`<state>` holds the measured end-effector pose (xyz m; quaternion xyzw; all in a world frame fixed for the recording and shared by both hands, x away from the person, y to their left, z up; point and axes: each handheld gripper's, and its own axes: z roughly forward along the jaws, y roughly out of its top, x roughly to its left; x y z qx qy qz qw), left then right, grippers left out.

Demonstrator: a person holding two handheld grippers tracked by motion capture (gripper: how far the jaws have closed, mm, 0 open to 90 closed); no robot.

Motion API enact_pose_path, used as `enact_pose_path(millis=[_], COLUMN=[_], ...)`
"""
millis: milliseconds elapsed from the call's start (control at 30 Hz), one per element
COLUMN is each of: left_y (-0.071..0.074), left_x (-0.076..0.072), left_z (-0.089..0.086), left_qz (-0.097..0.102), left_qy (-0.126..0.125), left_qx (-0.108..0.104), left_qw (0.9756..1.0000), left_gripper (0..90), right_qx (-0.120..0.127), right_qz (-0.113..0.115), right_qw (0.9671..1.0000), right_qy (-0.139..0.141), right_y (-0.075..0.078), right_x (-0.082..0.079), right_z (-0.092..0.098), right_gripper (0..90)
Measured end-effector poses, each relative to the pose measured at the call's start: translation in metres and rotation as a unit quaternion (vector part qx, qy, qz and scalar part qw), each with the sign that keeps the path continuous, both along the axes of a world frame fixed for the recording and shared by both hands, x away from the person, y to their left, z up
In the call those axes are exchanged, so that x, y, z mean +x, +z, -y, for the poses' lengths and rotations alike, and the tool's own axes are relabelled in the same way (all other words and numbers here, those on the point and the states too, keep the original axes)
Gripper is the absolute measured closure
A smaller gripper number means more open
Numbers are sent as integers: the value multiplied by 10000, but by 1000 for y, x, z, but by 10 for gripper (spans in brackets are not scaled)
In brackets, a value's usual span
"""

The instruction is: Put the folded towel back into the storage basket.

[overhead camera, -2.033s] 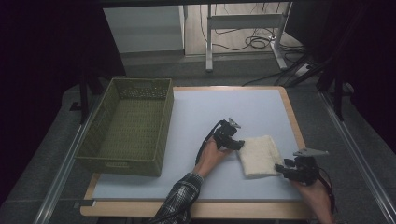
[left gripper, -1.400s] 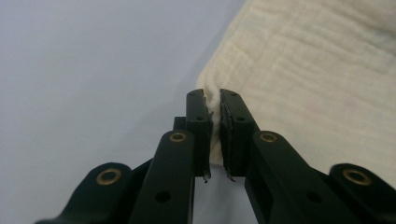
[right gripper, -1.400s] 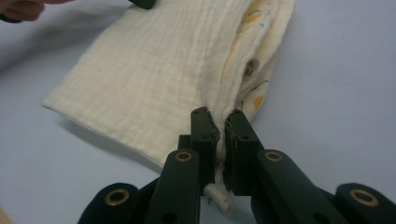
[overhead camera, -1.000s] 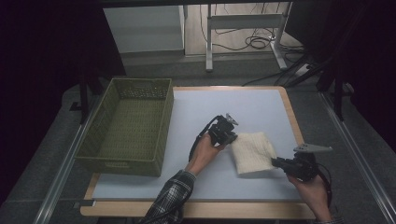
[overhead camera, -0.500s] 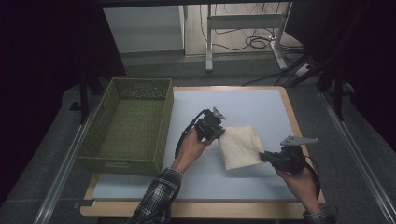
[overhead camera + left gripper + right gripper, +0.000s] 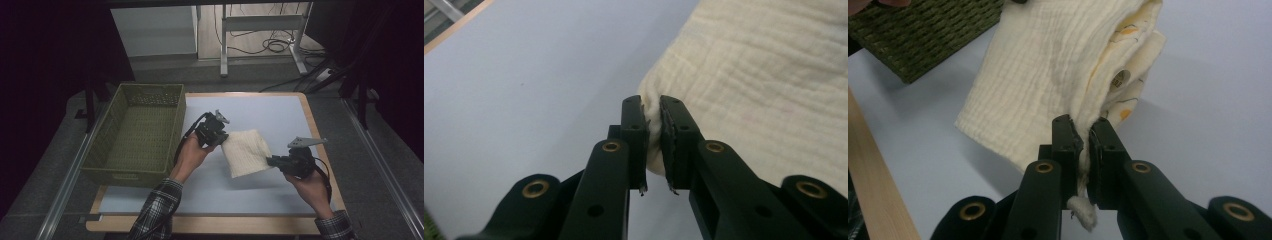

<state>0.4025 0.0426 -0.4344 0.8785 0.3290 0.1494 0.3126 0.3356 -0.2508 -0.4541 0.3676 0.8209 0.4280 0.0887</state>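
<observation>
A folded cream cloth (image 6: 246, 151) hangs just above the pale grey table top, held between both grippers. My left gripper (image 6: 222, 138) pinches its upper left corner; in the left gripper view the jaws are shut on the cloth (image 6: 754, 75) with its edge squeezed at my left gripper (image 6: 651, 107). My right gripper (image 6: 269, 161) clamps the cloth's lower right edge. In the right gripper view the cloth (image 6: 1048, 75) rises from my right gripper (image 6: 1081, 127), showing a printed inner layer and a tuft poking out below the jaws.
A green woven basket (image 6: 137, 132) stands empty at the table's left, close to the left hand; its corner (image 6: 923, 35) appears in the right gripper view. The table's wooden rim (image 6: 320, 145) runs along the right. Bare grey mat (image 6: 265, 112) lies behind the cloth.
Both hands have carried the cloth leftward, toward the basket, and lifted it off the table. The grips on the cloth have stayed the same.
</observation>
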Motion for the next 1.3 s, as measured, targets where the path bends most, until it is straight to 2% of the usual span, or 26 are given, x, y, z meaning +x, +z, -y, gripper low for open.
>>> enact_pose_path(millis=[233,500,867,1300], left_y=[9,22,37,61], left_x=[-1,-2,-3,-6], left_z=[-18,-41,-72,-104], left_qz=[-46,-107,-193,-134], left_qy=[94,212,346,528], left_qx=[200,329,400,471], left_qw=[9997,9992,9984,9974], left_gripper=[815,816,815,811], right_qx=[8,-1,74,157], right_qz=[-33,-20,-96,-62], right_qw=[9999,9993,9984,9969], right_qy=[166,368,558,766], right_y=[7,15,25,44], right_x=[6,14,24,32], right_z=[-17,-40,-67,-95], right_gripper=[832,832,832,831])
